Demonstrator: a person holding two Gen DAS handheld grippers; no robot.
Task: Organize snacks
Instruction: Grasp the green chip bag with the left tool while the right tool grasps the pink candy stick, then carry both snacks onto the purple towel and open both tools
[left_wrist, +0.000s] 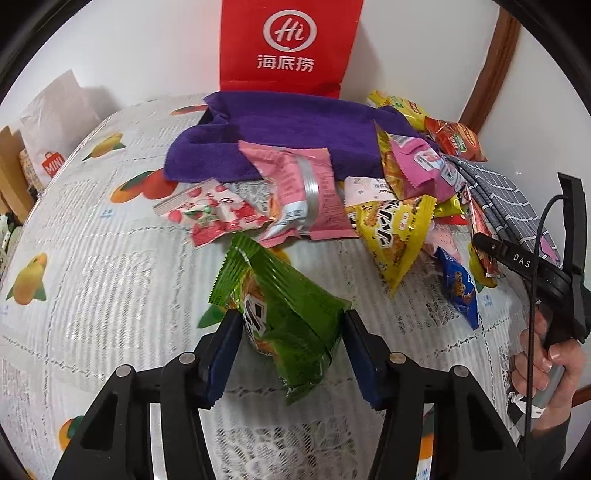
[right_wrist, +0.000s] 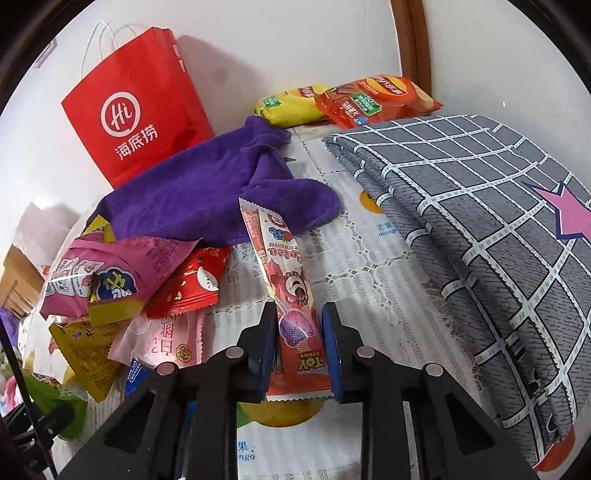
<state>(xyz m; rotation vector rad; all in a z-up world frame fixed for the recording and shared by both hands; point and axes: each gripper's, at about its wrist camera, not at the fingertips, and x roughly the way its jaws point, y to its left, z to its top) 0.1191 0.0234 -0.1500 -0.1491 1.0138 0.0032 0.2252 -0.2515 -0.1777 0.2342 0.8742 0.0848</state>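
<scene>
A green snack packet lies tilted on the fruit-print tablecloth, and the blue pads of my left gripper press on both of its sides. In the right wrist view, a long red stick packet with a bear print lies on the cloth. My right gripper is shut on its near end. A pile of mixed snacks sits behind: pink packets, a yellow packet and a blue packet. A hand holds the right gripper's handle at the right edge of the left wrist view.
A red paper bag stands against the wall behind a purple towel. A folded grey checked cloth covers the table's right side. Yellow and orange packets lie at the back. A white paper bag stands far left.
</scene>
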